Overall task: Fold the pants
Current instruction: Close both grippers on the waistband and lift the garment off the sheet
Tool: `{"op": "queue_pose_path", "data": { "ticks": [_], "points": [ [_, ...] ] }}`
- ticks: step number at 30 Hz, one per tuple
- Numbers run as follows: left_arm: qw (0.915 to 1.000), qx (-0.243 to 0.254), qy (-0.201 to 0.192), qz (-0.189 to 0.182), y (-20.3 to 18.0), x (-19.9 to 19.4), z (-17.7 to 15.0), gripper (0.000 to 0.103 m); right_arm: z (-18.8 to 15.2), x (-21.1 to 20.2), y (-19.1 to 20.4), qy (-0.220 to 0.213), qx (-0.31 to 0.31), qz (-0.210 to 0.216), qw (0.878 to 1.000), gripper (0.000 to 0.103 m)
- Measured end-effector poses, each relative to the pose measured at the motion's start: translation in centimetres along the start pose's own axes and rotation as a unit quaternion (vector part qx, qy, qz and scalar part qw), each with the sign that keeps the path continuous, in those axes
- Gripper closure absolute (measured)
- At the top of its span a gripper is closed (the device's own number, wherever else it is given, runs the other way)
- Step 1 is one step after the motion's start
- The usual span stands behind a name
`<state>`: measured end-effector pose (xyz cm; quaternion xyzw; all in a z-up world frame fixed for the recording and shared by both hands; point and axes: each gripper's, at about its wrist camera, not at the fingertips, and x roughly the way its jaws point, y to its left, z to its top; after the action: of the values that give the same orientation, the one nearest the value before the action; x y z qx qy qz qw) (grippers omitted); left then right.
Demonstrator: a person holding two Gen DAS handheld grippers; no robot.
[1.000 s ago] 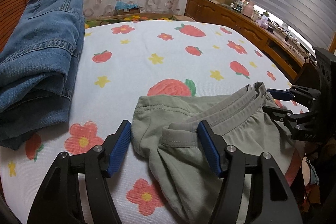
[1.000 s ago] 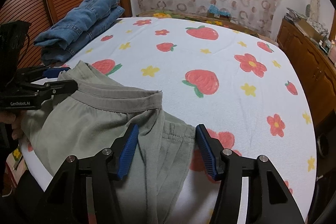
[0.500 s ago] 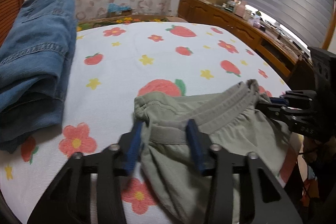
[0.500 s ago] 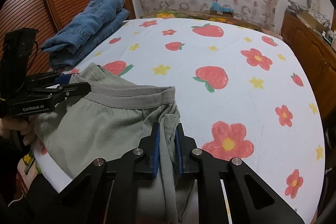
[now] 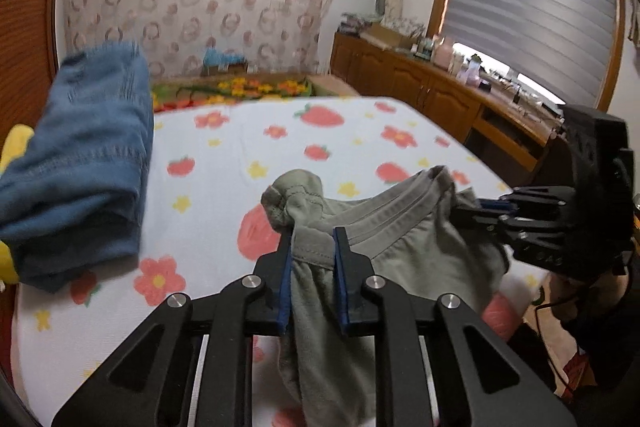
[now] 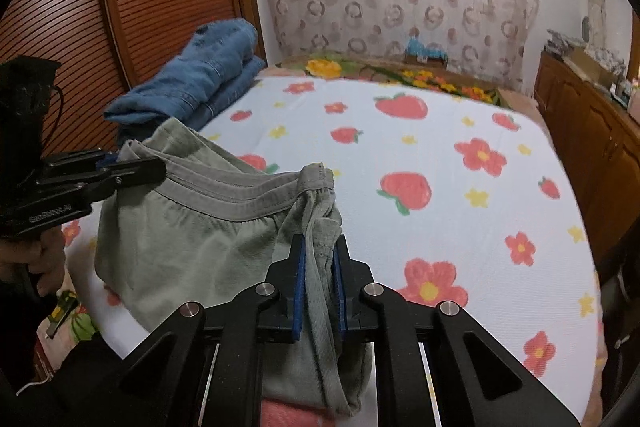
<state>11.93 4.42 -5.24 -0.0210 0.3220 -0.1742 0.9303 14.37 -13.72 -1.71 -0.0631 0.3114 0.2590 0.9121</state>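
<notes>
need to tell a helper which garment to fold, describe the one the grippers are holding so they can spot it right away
On the bed with the white strawberry-and-flower sheet, look at the near edge. The soft grey-green pants are there, waistband pinched by the left gripper and right gripper. Unlike the folded blue denim jeans farther back, they are thin, with an elastic waistband.

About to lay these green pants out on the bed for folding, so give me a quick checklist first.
1. Left gripper shut on the green pants: ok.
2. Right gripper shut on the waistband: ok.
3. Waistband stretched between the two grippers: ok.
4. Bed bare ahead of the pants: ok.
5. Jeans apart from the pants: ok.
6. Legs hanging untangled: cannot tell.
</notes>
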Motion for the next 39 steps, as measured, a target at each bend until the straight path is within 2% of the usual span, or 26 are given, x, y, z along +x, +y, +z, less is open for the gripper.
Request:
{"op": "queue_pose_path", "data": {
  "ticks": [19,32,39],
  "points": [
    [0.9963,0.028,-0.079,0.016,-1.4,-6.3,3.1,0.084,2.3,-5.8,1.2,-0.074,-0.028,0.003,0.997,0.091],
    [0.9943,0.029,-0.100,0.026,-0.4,-7.4,4.0,0.084,3.5,-7.0,1.7,-0.096,-0.050,0.005,0.994,0.091],
    [0.9944,0.022,-0.098,0.033,0.9,-6.8,4.2,0.084,4.4,-5.7,1.6,-0.097,-0.058,0.012,0.993,0.091]
  ]
}}
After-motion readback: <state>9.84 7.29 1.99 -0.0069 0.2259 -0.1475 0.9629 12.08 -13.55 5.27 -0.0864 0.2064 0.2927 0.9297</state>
